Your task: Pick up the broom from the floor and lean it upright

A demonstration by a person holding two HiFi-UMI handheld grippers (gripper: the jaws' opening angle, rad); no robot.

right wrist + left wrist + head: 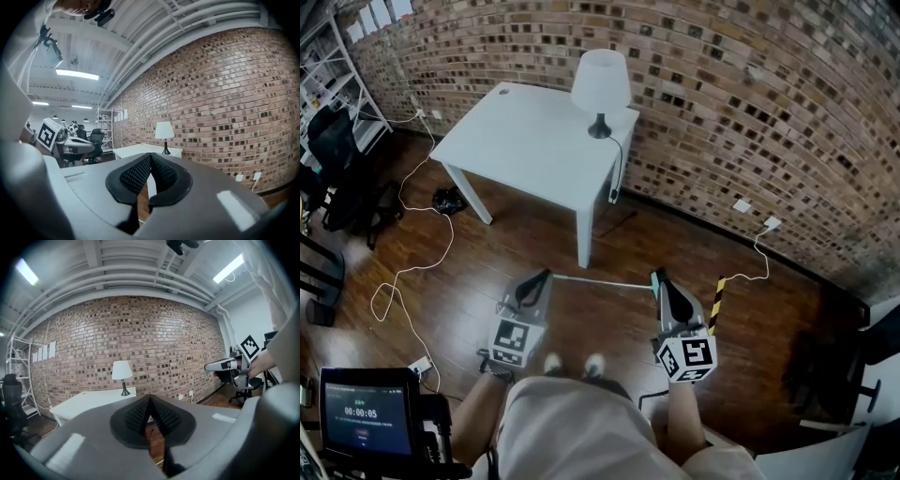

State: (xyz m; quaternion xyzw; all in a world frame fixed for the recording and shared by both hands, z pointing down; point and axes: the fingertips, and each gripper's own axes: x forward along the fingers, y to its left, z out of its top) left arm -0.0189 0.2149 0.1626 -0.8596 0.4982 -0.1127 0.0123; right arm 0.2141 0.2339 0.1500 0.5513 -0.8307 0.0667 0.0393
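The broom's thin pale handle [602, 280] lies flat on the wooden floor, running left to right between the tips of my two grippers. A yellow-and-black striped bar [716, 302] shows on the floor just right of the right gripper; I cannot tell whether it belongs to the broom. No broom head is visible. My left gripper [542, 275] [150, 397] is shut and empty, held above the floor near the handle's left end. Over the handle's right end, my right gripper [657, 276] [150, 155] is shut with nothing in it.
A white table [525, 141] with a white lamp [600, 80] stands against the brick wall [750, 112] ahead. White cables [412, 272] trail over the floor at left, near black office chairs [333, 169]. A small screen [366, 417] sits at bottom left.
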